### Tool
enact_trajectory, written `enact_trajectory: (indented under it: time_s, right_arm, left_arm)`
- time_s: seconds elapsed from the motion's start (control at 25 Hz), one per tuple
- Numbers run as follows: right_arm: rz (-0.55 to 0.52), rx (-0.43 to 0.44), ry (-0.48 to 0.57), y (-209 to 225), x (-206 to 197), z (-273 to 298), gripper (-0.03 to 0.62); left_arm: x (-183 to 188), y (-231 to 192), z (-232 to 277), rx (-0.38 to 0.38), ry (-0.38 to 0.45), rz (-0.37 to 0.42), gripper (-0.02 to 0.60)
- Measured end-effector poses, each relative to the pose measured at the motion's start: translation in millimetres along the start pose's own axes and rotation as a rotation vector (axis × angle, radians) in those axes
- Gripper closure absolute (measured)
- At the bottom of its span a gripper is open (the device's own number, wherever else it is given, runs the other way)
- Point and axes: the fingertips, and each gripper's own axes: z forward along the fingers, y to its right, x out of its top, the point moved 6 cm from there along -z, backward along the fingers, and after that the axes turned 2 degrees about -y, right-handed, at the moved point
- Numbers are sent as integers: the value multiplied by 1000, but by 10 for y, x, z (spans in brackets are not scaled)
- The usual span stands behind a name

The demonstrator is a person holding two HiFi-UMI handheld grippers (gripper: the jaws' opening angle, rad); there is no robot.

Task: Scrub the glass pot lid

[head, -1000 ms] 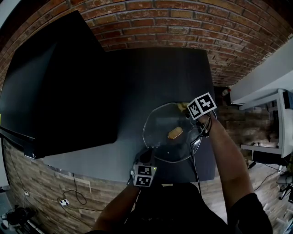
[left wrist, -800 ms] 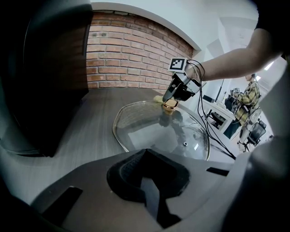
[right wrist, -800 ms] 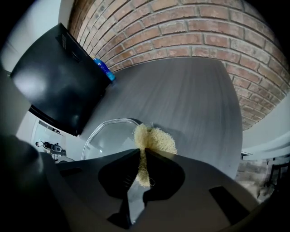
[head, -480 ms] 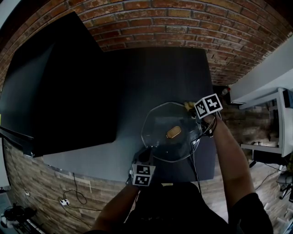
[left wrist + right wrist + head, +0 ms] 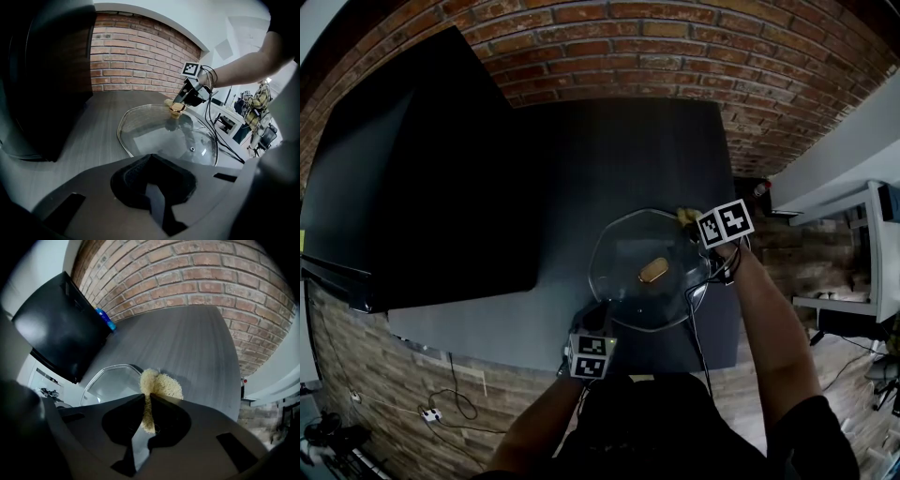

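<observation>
The glass pot lid (image 5: 628, 267) with a gold knob (image 5: 653, 271) sits over the near right part of the dark grey table (image 5: 609, 150). My left gripper (image 5: 602, 319) is shut on the lid's near rim; in the left gripper view the lid (image 5: 154, 136) runs in under the jaws (image 5: 151, 164). My right gripper (image 5: 696, 225) is shut on a beige fibrous scrubber (image 5: 161, 384), pinched between the jaws (image 5: 146, 397). The scrubber (image 5: 684, 216) rests at the lid's far right rim (image 5: 112, 378). The left gripper view shows the right gripper (image 5: 187, 96) behind the knob (image 5: 177, 108).
A big black box (image 5: 412, 169) fills the table's left side, with a blue object (image 5: 106, 320) beside it. A brick wall (image 5: 675, 47) runs behind the table. Cables (image 5: 698, 328) hang off the near right edge. White furniture (image 5: 862, 262) stands to the right.
The right gripper with the scrubber has shifted slightly right along the lid's far rim, then a touch nearer. The left gripper and the lid have barely moved.
</observation>
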Motion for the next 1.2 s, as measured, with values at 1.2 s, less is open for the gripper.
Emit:
enact_trajectory:
  time_s: [1.2]
  right_arm:
    - [-1483,348,-328,-2703,-454,529,553]
  left_arm:
    - [17,15,-3,-1,20,-31,549]
